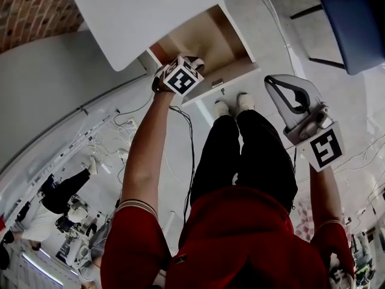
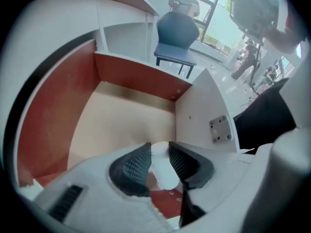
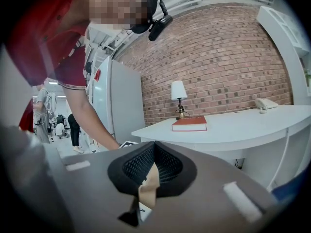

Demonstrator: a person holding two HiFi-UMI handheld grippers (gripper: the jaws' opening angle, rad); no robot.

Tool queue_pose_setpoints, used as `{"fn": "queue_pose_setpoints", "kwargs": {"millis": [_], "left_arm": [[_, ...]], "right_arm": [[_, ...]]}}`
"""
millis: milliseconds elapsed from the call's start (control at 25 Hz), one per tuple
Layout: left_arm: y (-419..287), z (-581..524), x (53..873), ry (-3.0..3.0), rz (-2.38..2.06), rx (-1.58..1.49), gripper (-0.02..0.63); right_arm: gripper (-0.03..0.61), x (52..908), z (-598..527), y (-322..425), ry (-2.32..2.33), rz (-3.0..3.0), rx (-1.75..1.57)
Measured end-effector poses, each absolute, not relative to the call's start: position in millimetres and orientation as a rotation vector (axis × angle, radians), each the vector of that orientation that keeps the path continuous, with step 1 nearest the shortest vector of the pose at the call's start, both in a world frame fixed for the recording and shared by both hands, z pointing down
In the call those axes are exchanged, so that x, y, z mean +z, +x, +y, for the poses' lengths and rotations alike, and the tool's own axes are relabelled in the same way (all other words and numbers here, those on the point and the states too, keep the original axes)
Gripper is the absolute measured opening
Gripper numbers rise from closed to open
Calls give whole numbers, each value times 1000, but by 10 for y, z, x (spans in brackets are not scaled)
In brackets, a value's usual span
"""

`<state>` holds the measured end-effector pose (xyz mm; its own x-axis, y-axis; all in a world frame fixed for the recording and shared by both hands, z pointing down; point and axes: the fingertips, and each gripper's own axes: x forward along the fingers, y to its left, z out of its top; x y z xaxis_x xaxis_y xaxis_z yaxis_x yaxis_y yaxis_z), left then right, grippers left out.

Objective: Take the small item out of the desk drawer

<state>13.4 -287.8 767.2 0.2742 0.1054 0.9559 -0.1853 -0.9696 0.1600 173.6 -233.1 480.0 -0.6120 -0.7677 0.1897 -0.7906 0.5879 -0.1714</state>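
1. Head view: the left gripper (image 1: pixel 179 77) reaches into the open drawer (image 1: pixel 210 38) at twelve o'clock, under the white table (image 1: pixel 138 17). The right gripper (image 1: pixel 286 95) hangs apart at three o'clock.
2. Left gripper view: at six o'clock the pads clamp a small white item (image 2: pixel 162 163), low inside the drawer's near end. It looks light, stiff and smooth, perhaps slippery, so a hold across its middle seems soundest. It shows no label.
3. Right gripper view: the jaws are pressed together with nothing held. A red book (image 3: pixel 189 124) lies on the table at one o'clock, and no writing on it is readable.

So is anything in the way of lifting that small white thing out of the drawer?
Nothing visible. The white item sits between the left gripper's fingers, and the drawer is open above it.
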Motion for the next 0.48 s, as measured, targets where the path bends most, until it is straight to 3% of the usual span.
{"fn": "queue_pose_setpoints", "kwargs": {"millis": [480], "left_arm": [[390,-2918,6497,2625,-306,1366,124]], "right_arm": [[11,4394,-2350,1535,1353,-2724,325]]}}
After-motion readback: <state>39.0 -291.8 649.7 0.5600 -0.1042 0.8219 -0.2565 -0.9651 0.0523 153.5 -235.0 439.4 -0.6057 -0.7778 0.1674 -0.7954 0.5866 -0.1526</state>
